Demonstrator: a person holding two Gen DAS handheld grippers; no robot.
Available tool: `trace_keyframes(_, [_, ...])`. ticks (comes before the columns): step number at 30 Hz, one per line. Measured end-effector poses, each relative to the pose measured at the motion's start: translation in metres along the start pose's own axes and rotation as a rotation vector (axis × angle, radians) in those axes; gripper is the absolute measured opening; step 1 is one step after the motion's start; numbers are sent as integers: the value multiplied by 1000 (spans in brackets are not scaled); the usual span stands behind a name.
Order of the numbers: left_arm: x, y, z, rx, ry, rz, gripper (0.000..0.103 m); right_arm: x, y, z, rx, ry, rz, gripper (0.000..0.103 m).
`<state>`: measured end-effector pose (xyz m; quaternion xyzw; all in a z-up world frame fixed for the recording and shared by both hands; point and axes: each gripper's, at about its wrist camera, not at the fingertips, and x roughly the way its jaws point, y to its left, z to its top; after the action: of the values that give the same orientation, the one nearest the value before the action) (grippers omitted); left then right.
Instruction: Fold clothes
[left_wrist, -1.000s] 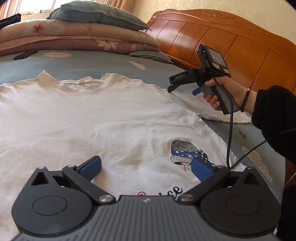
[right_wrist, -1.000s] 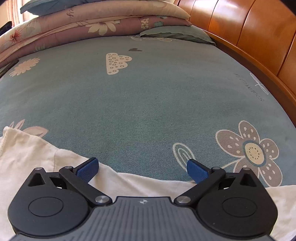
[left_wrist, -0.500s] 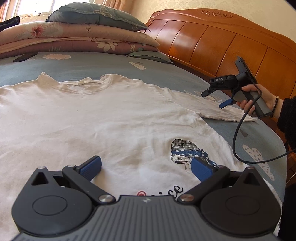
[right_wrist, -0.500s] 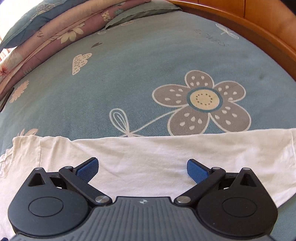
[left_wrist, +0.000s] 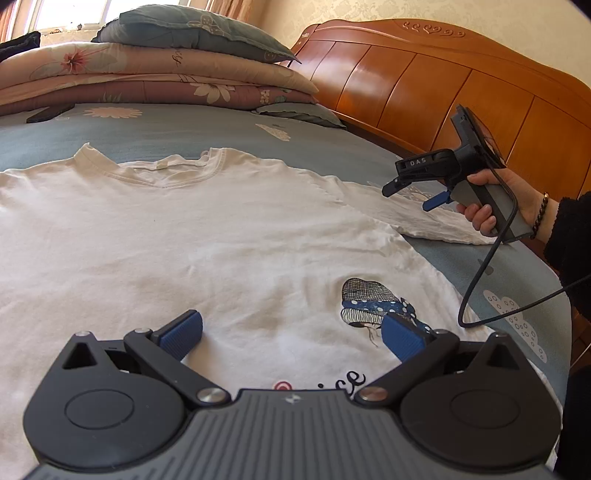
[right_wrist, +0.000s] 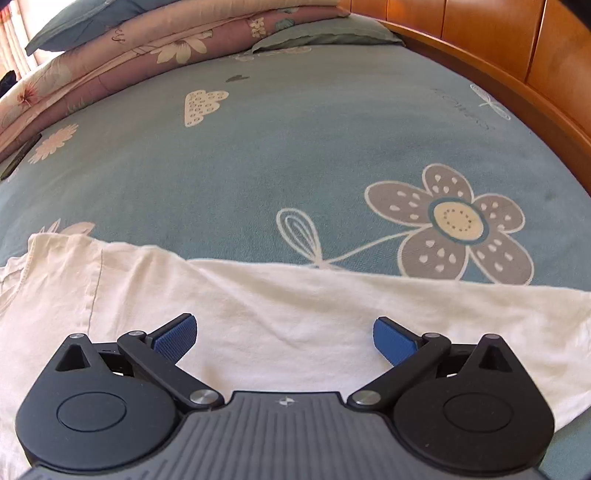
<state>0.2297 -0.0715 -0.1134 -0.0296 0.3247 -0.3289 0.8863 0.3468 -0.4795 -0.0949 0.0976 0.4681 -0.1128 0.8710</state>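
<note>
On the bed with the blue-green flowered sheet (right_wrist: 295, 147), the white cotton T-shirt (left_wrist: 184, 240) lies flat, front up; your left gripper (left_wrist: 291, 334) hovers spread wide over its chest, your right gripper (right_wrist: 284, 334) gapes above its sleeve (right_wrist: 314, 310), both holding nothing

White T-shirt (left_wrist: 192, 236) lies flat, front up (sleeve (right_wrist: 332, 317) spread sideways).

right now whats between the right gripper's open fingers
In the right wrist view, only the white t-shirt's sleeve lies flat between the right gripper's blue pads, ungripped.
</note>
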Motion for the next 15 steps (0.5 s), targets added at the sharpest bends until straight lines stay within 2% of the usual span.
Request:
trace_keyframes(4, [0,1,0,-8,-3,-6,102,-14,9,-24,-59,-15,-8,103])
trace_keyframes(7, [0,1,0,-7,-3,-4,102,-23,10,-20,-69,-7,11,103])
trace_keyframes(12, [0,0,0,-3,-2,-1,102,-39,15,-13,-7,-37,84,103])
trace_keyframes(15, [0,0,0,-5,-2,-2,102,-41,29,-27,-77,-7,75,103])
